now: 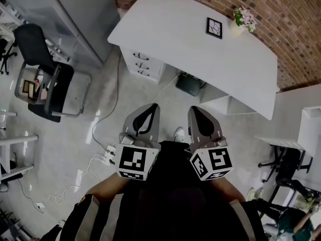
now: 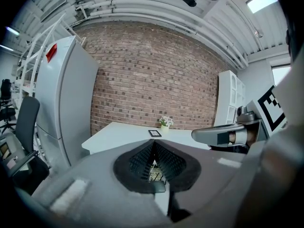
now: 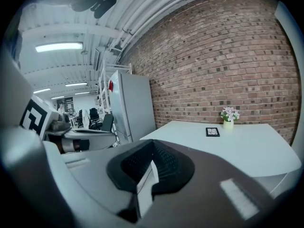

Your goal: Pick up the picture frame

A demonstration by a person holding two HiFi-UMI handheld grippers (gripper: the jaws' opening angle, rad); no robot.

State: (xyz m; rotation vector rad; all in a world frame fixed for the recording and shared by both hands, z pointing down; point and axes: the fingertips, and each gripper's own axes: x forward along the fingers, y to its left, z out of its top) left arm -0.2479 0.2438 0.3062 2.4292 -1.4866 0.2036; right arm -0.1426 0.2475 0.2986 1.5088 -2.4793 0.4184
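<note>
A small black picture frame (image 1: 214,27) lies flat on the white desk (image 1: 175,29), near its far side by the brick wall. It also shows small in the left gripper view (image 2: 155,133) and in the right gripper view (image 3: 213,132). Beside it stands a little pot of pink flowers (image 1: 244,19). My left gripper (image 1: 150,107) and right gripper (image 1: 196,109) hang side by side over the floor, well short of the desk. Both are shut with nothing between their jaws.
A drawer unit (image 1: 143,64) sits under the desk's left end, with a dark bin (image 1: 189,83) beside it. A black office chair (image 1: 42,69) stands at the left, and cables with a power strip (image 1: 108,154) lie on the floor. A grey cabinet (image 2: 66,103) stands left of the desk.
</note>
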